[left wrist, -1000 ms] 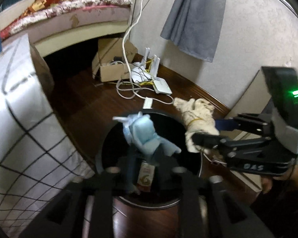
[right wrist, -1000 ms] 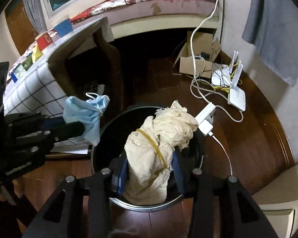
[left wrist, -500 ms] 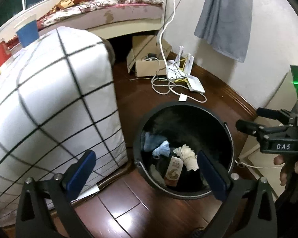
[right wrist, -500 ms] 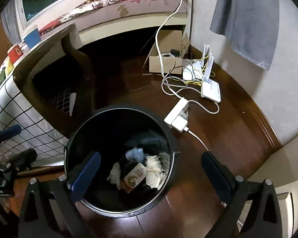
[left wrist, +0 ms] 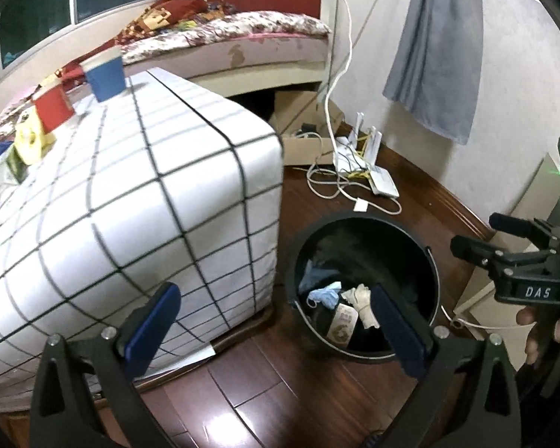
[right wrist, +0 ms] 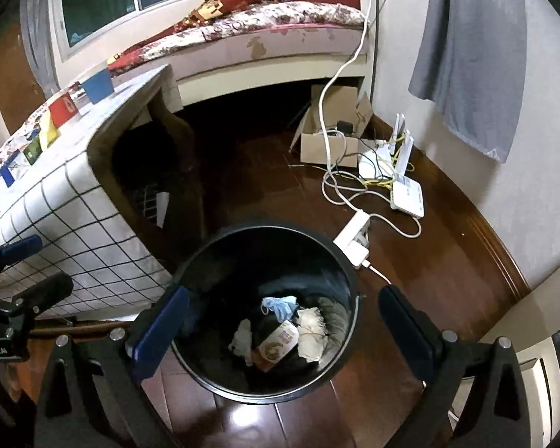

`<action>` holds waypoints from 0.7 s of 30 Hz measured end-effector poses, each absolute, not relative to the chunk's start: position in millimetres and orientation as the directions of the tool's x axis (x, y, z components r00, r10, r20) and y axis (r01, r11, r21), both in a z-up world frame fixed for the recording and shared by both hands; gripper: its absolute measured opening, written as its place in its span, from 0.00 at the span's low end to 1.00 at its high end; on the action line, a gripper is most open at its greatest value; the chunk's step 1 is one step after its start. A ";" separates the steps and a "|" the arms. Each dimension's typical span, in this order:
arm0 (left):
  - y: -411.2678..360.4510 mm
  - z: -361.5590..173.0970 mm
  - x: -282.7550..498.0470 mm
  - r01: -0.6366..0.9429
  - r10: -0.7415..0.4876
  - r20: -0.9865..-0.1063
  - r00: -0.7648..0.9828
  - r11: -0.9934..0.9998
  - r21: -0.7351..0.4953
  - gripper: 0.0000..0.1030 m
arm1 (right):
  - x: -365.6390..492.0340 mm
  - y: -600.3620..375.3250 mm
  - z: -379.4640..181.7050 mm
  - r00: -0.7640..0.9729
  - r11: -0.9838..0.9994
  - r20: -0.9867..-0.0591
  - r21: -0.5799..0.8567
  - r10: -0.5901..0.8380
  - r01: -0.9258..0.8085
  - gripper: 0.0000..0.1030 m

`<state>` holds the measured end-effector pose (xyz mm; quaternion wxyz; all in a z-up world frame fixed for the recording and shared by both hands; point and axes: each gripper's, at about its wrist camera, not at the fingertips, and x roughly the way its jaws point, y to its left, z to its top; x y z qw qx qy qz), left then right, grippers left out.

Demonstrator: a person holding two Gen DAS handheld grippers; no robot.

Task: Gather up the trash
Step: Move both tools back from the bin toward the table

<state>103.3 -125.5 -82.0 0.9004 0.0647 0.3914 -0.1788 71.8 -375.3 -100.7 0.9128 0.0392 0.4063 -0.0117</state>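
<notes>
Left claw (left wrist: 278, 321): spread wide, nothing between the blue pads; jaws have just been opening. It hangs above the near rim of the black bin (left wrist: 362, 287), tilted down.
Right claw (right wrist: 283, 321): likewise spread wide and empty, jaws just opened, directly over the bin's mouth.
Bin stands on the dark wood floor (right wrist: 448, 261). Inside, on the bottom: blue face mask (right wrist: 280, 306), cream cloth bundle with a rubber band (right wrist: 311, 334), a small printed carton (right wrist: 278, 343) between them, and a white crumpled scrap (right wrist: 242, 339) left of the carton. All lie loose, clear of both claws.
Just left of the bin: bench (left wrist: 130, 205) draped in white grid-pattern cloth, with coloured cups along its far edge.
Beyond the bin: white power strip (right wrist: 352, 237) near the rim, tangled cables, a router (right wrist: 405, 190), an open cardboard box (right wrist: 332, 138).
Farther: a bed (right wrist: 280, 33) with floral cover; grey cloth (right wrist: 470, 52) hanging on the wall.
</notes>
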 end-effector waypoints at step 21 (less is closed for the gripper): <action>-19.3 -27.3 98.2 0.157 -0.126 -0.623 0.772 0.988 -0.005 0.99 | 87.1 -263.5 -20.3 0.781 0.984 -0.599 0.089 0.175 -0.152 0.99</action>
